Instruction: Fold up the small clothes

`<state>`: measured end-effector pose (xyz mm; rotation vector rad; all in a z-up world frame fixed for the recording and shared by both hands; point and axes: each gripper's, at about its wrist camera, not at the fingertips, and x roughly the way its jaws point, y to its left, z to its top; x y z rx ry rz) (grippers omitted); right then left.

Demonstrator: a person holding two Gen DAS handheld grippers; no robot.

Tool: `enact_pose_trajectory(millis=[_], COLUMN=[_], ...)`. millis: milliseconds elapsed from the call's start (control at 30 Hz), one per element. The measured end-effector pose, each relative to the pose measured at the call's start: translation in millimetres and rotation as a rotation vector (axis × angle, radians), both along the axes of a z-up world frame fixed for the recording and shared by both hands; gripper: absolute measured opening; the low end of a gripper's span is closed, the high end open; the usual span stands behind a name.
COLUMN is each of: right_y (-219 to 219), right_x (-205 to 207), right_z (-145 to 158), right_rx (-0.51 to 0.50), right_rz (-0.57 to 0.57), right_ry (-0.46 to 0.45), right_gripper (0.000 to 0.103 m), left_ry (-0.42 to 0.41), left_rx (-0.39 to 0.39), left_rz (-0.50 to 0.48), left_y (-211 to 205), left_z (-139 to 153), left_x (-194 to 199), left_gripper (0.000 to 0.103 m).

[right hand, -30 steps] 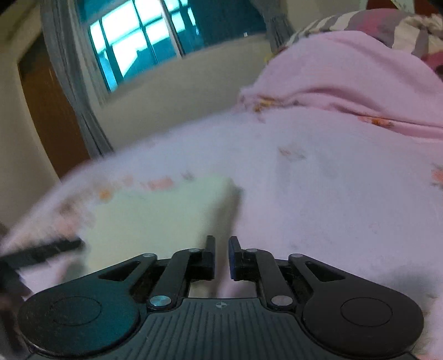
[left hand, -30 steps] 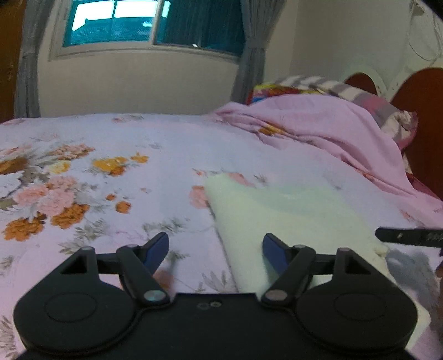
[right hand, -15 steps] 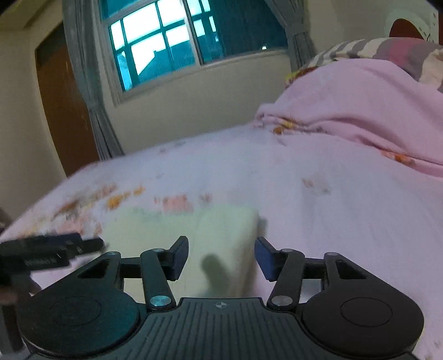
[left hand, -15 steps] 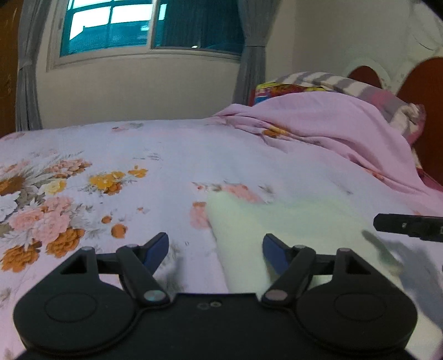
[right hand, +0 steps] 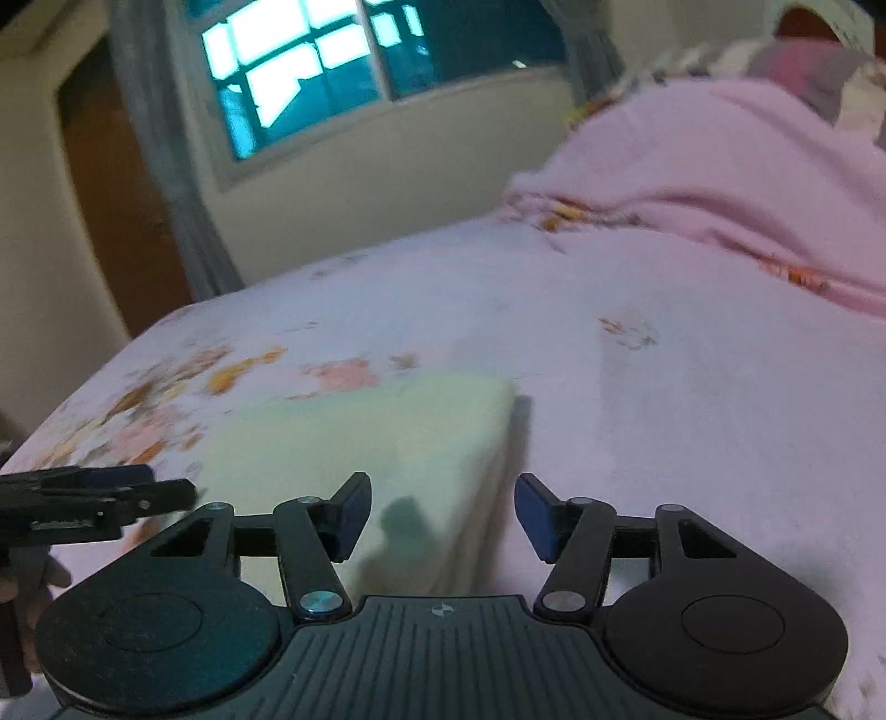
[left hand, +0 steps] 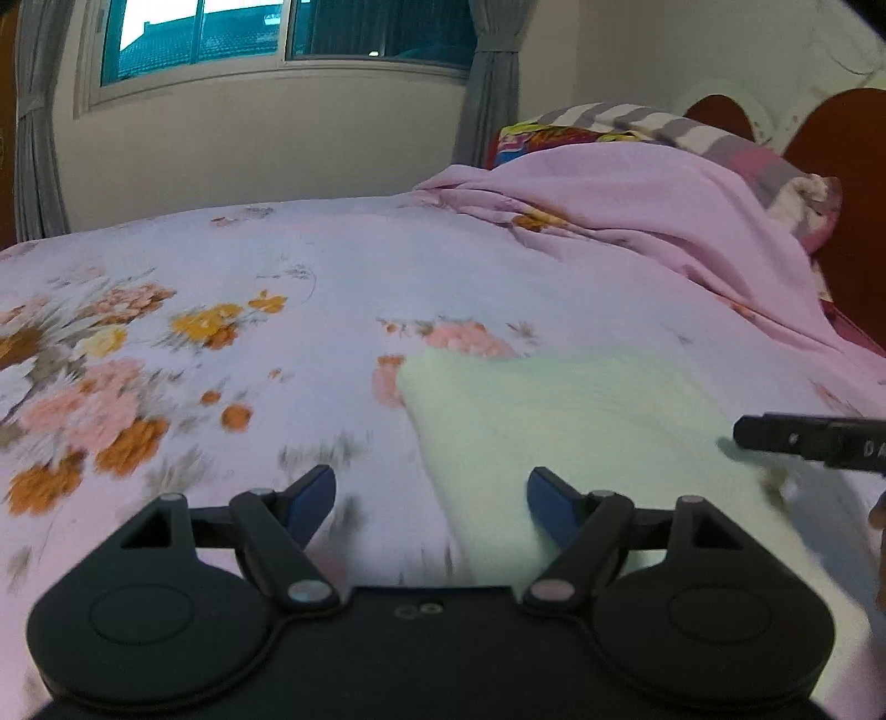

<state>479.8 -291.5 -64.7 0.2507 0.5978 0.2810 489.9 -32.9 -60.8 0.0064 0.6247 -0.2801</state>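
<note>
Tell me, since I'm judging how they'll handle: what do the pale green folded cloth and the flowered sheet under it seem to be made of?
The pale green cloth looks like soft, thick, matte fabric, maybe terry or fleece: its folded edge stands plump above the bed. Blur hides the weave. The flowered sheet looks like thin, smooth printed woven cloth, possibly cotton or a blend: it lies flat with fine wrinkles and no sheen.

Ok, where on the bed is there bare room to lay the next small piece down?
Left of the pale green folded cloth, the flowered sheet lies bare out to its far edge under the window. Another bare strip runs between the cloth and the pink blanket. It is crowded near the cloth: the left gripper and right gripper hover there, the right's jaws opening, gripping nothing.
</note>
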Motion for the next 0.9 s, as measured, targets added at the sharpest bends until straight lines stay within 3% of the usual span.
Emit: enact_pose_trajectory(millis=[67, 133, 233, 300, 400, 533, 633, 800, 900], right_y=[7, 22, 14, 13, 18, 34, 41, 15, 3], right_x=[-15, -15, -4, -21, -56, -91, -95, -103, -110], right_z=[0, -15, -21, -3, 15, 13, -16, -7, 3], right_rx=[0.0, -0.15, -0.07, -0.071, -0.046, -0.073, -0.185, -0.003, 0.044], right_rz=[0.042, 0.028, -0.032, -0.064, -0.008, 0.049, 0.02, -0.02, -0.041], right_ry=[0.012, 0.063, 0.147, 0.109, 0.066, 0.071, 0.158, 0.145, 0.109], right_gripper=[0.058, 0.059, 0.061, 0.061, 0.061, 0.061, 0.061, 0.061, 0.061], left_ry=[0.015, 0.059, 0.074, 0.064, 0.076, 0.104, 0.111, 0.119, 0.116], left_rx=[-0.027, 0.03, 0.039, 0.027, 0.024, 0.007, 0.032, 0.048, 0.06], left_rz=[0.001, -0.018, -0.006, -0.002, -0.003, -0.012, 0.005, 0.016, 0.011], left_y=[2, -12, -16, -7, 4, 6, 3, 5, 5], left_z=[-7, -23, -14, -6, -4, -15, -23, -15, -14], left_x=[-14, -14, -20, -32, -58, -91, -103, -106, -106], left_gripper=[0.077, 0.079, 0.076, 0.077, 0.077, 0.077, 0.077, 0.077, 0.077])
